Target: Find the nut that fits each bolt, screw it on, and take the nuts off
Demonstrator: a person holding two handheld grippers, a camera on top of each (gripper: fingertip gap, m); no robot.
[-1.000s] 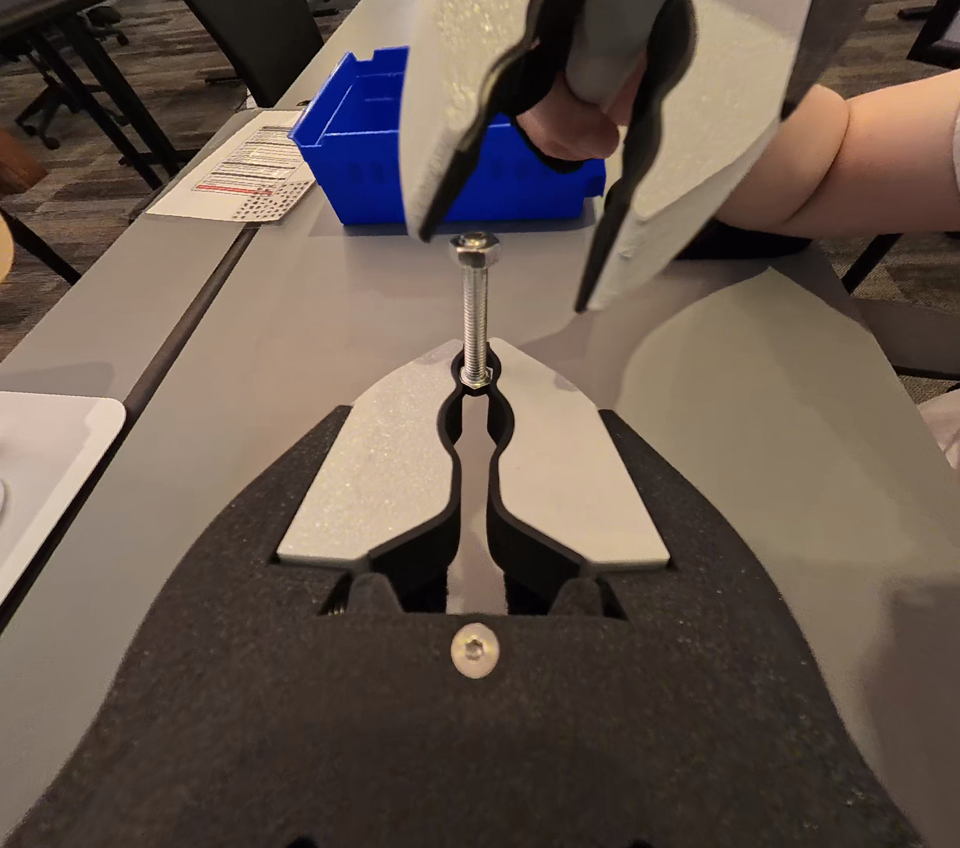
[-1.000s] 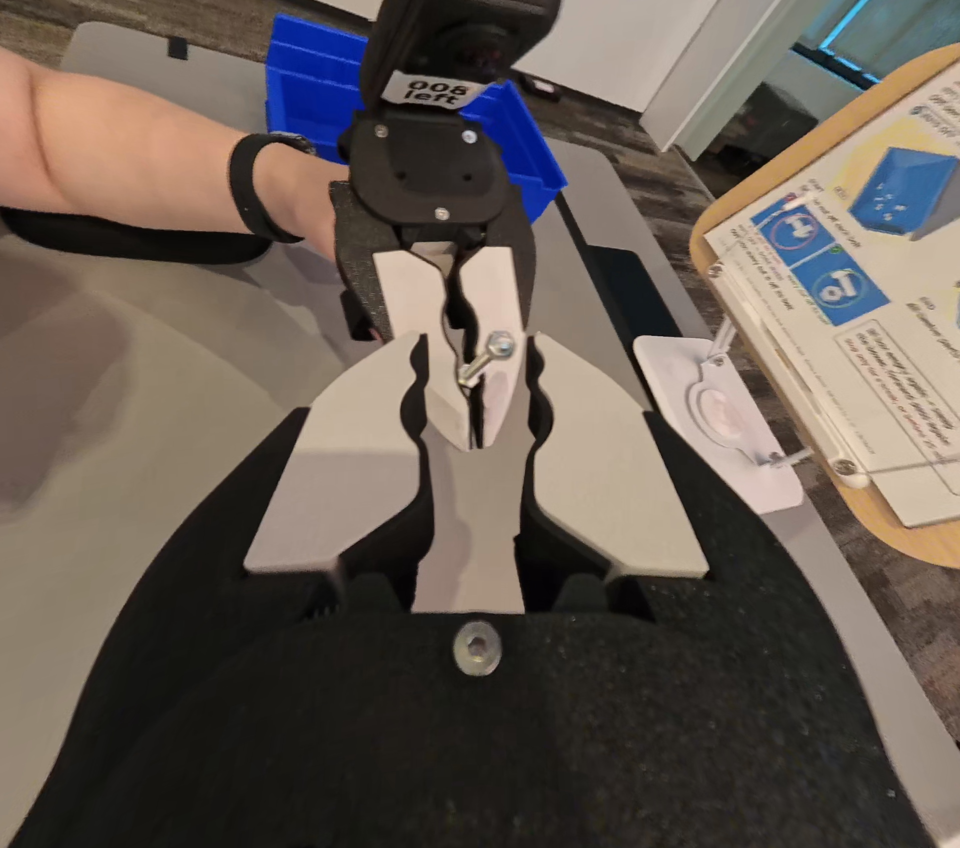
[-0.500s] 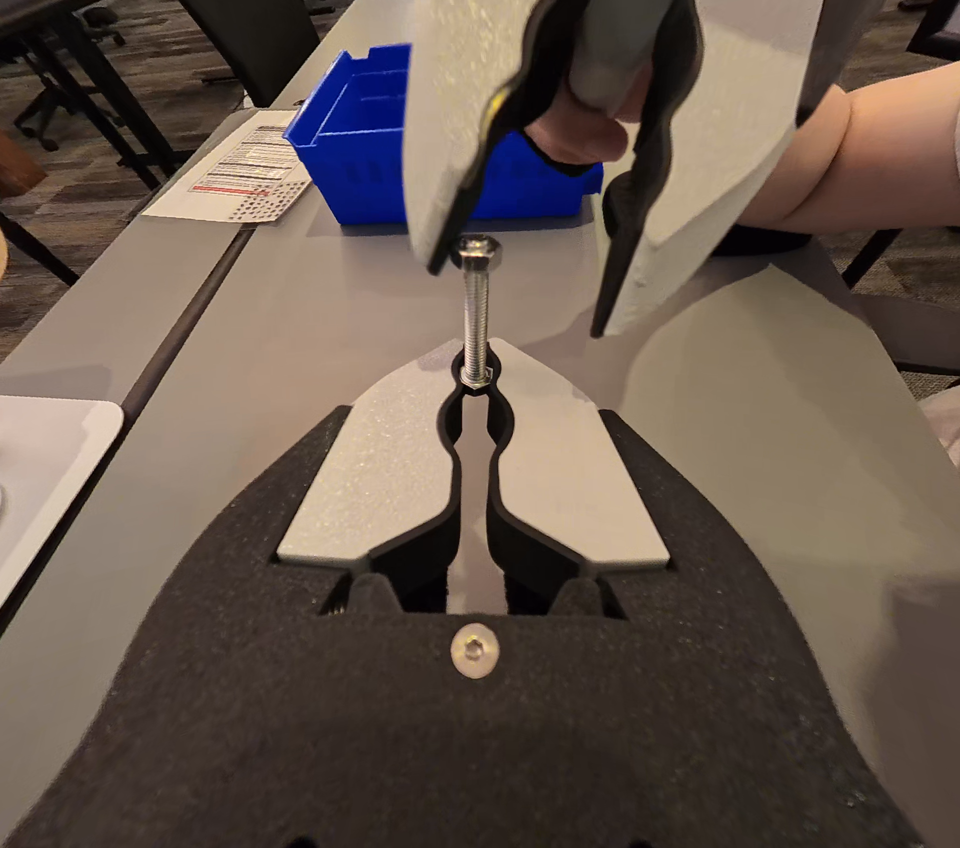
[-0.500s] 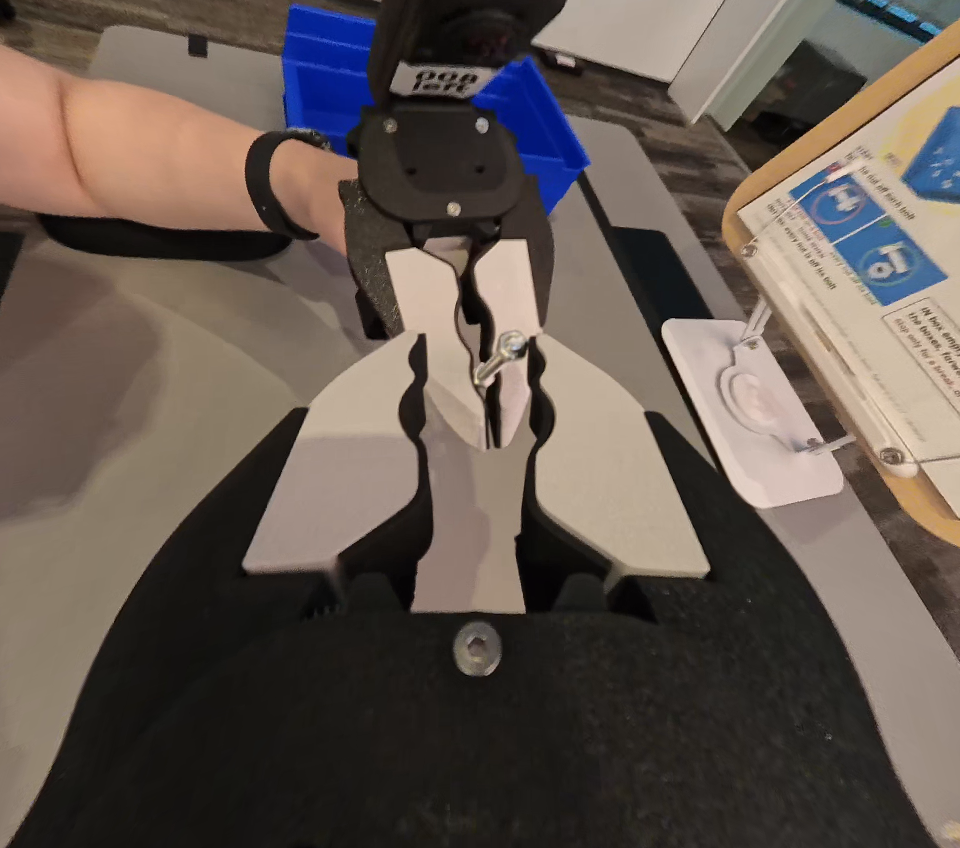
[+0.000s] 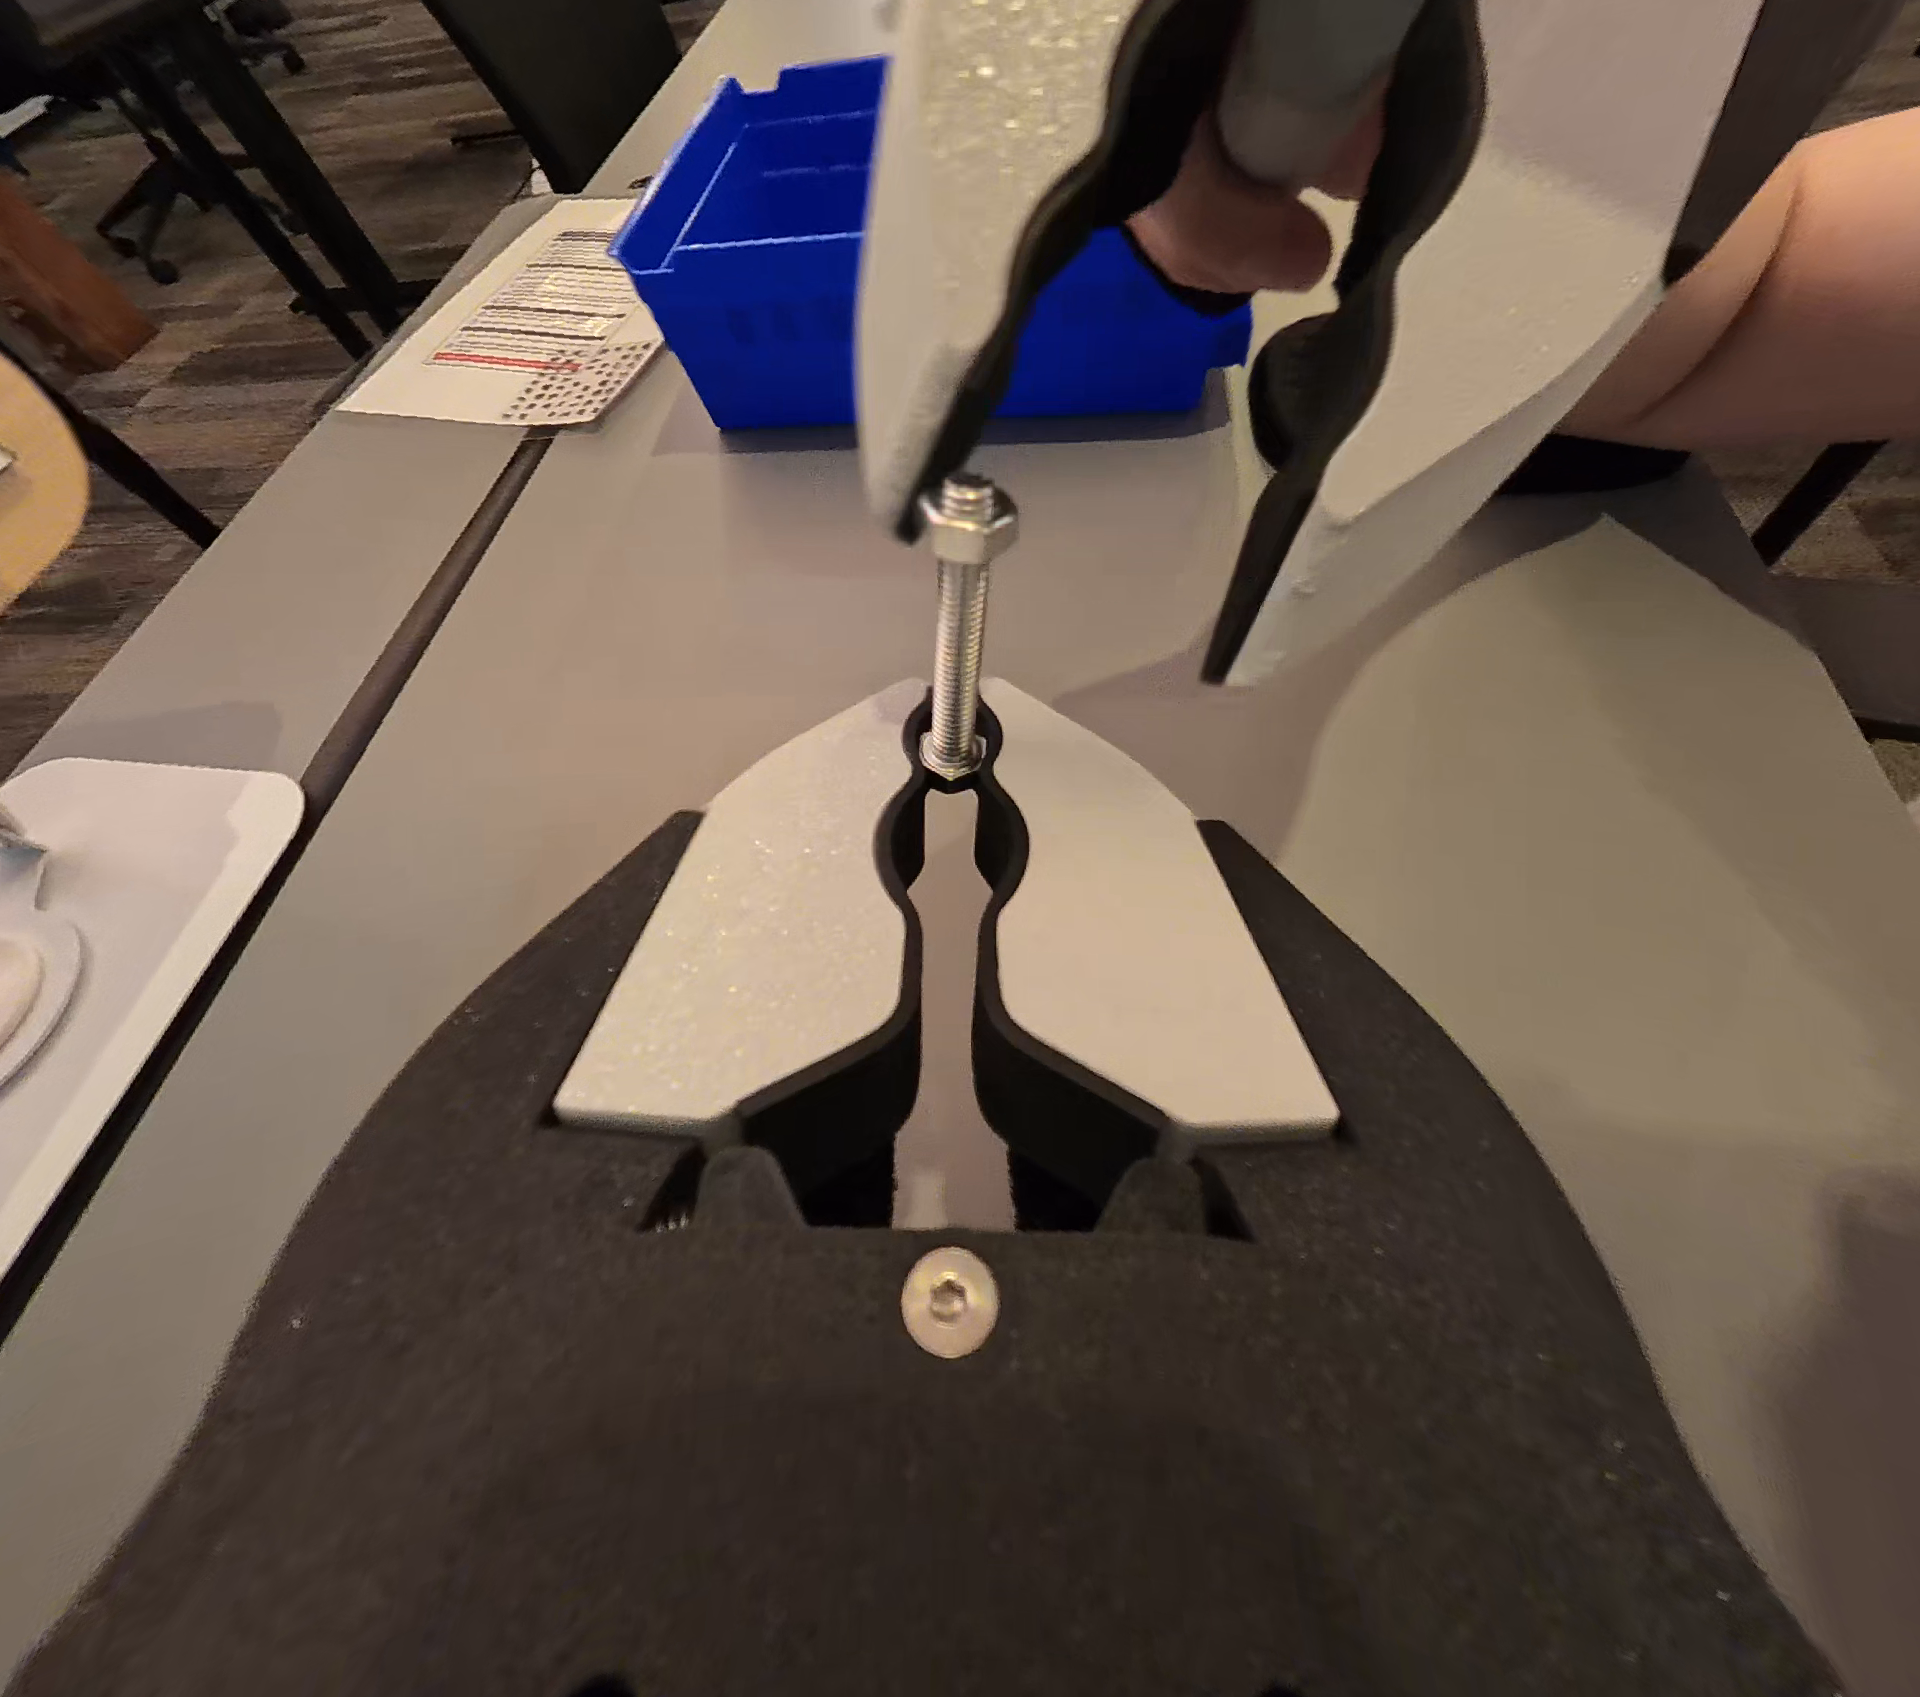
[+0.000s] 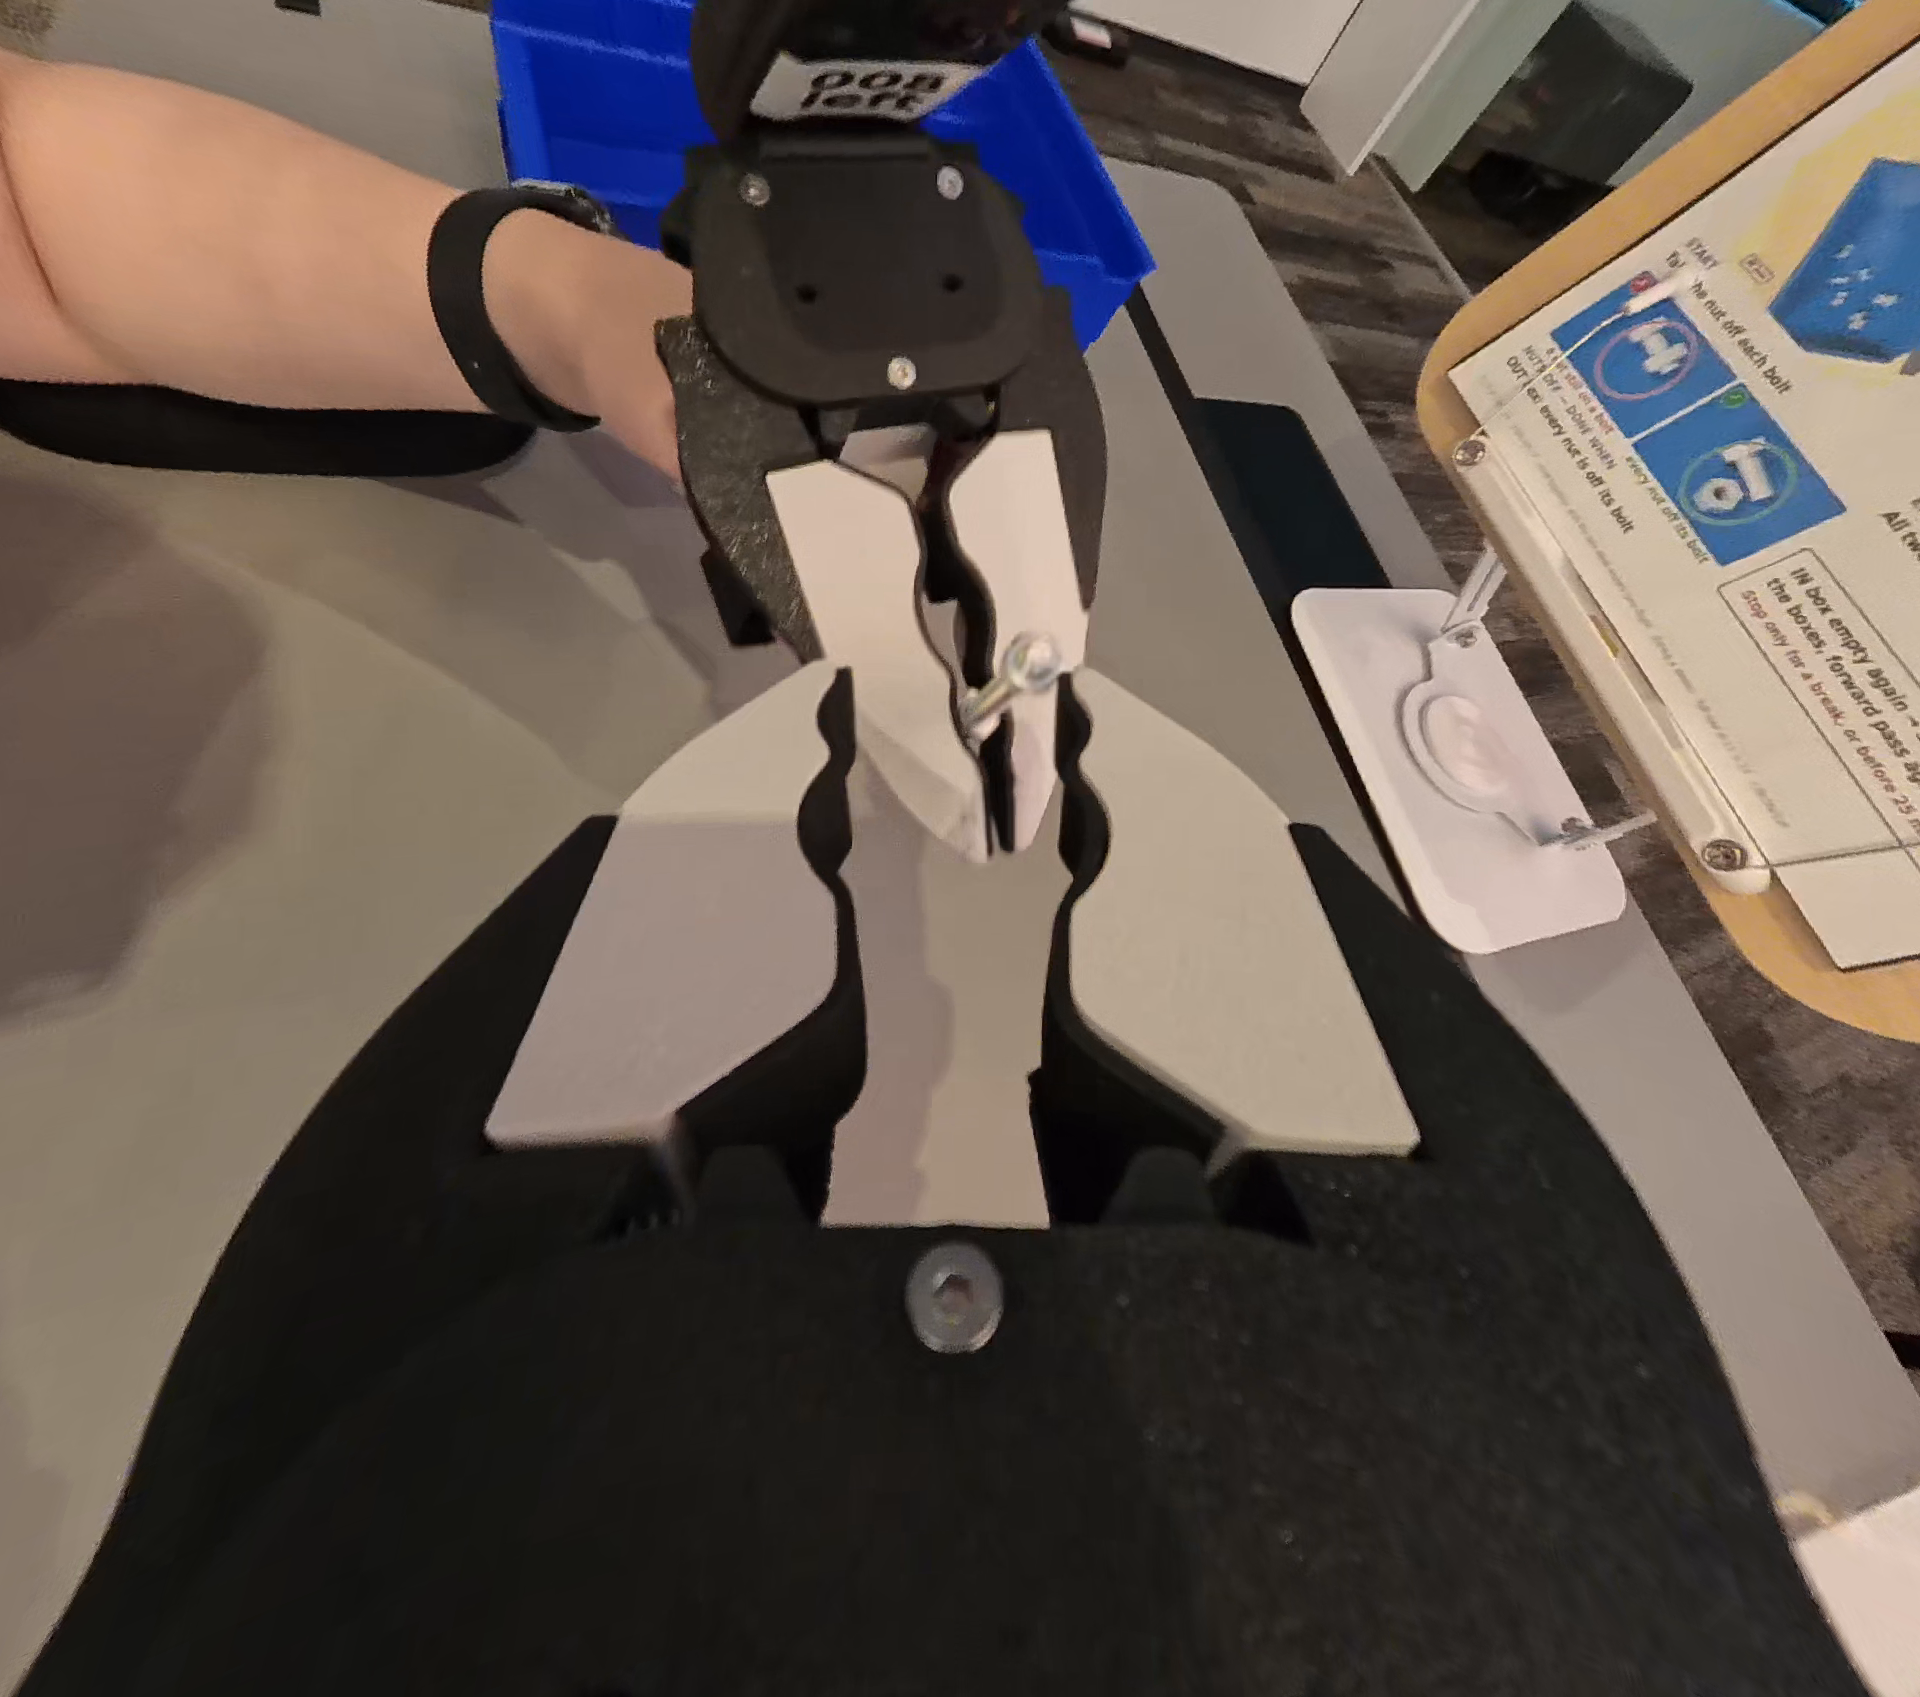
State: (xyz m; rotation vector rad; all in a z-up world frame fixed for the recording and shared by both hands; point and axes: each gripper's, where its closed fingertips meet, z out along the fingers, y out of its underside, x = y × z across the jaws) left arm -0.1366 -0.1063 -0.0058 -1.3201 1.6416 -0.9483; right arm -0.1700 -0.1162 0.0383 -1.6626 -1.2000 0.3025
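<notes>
My left gripper (image 5: 954,702) is shut on the lower end of a silver bolt (image 5: 951,639), which stands upright above the grey table (image 5: 644,629). A hex nut (image 5: 968,517) sits at the bolt's upper end. My right gripper (image 5: 1070,598) is open above it, and its left finger (image 5: 997,193) touches the nut with its tip. In the right wrist view my open right gripper (image 6: 954,697) straddles the left gripper (image 6: 987,837). The bolt (image 6: 992,697) and its nut (image 6: 1034,660) point toward the right finger (image 6: 1195,899). A person's hands hold both grippers.
A blue bin (image 5: 790,317) stands on the table behind the grippers, also in the right wrist view (image 6: 582,89). A printed sheet (image 5: 540,338) lies to its left. A white pad (image 6: 1455,774) and a board with an instruction sheet (image 6: 1714,556) are at the right. The left gripper's tips are roughly 5 cm from the right gripper's.
My right gripper has moved down and closer over the bolt, so its left fingertip now meets the nut. My left gripper has kept its grip and place.
</notes>
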